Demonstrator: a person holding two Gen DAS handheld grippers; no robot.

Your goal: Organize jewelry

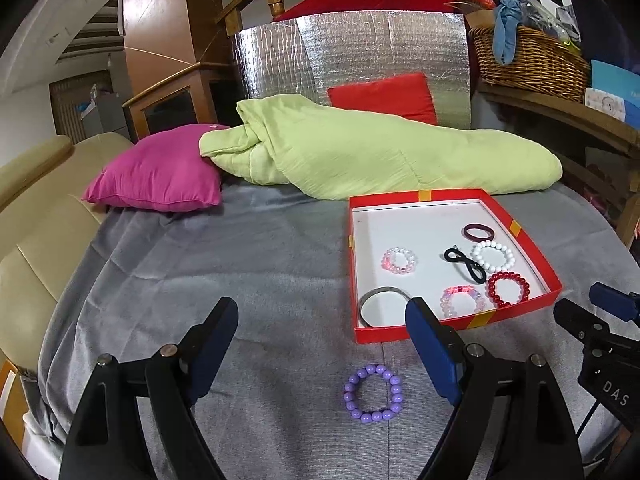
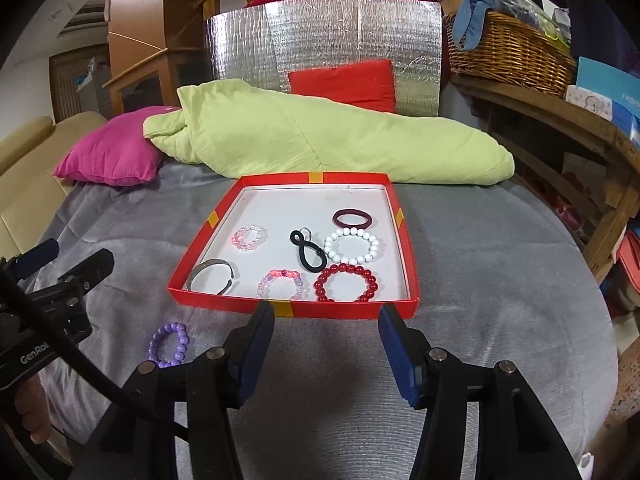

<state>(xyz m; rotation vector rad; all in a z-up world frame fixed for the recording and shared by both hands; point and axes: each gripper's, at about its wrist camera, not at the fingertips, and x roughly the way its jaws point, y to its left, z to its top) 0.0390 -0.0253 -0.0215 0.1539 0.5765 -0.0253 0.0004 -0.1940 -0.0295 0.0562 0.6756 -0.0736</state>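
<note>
Item outstanding: purple bead bracelet (image 1: 373,393) on the grey cover, at six o'clock of red box (image 1: 416,336). My left claw (image 1: 322,344) gapes wide, empty, straddling it; right claw (image 2: 327,342) half-open, empty. Next, I judge: lower, pinch, lift into the box.

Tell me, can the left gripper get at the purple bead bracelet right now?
Probably yes. The purple bracelet lies alone on the grey cover, outside the red box, just ahead of the left gripper, whose fingers stand wide and empty. Nothing lies between.

My left gripper (image 1: 322,316) and right gripper (image 2: 327,322) both angled downward, jaws apart, nothing between them.
</note>
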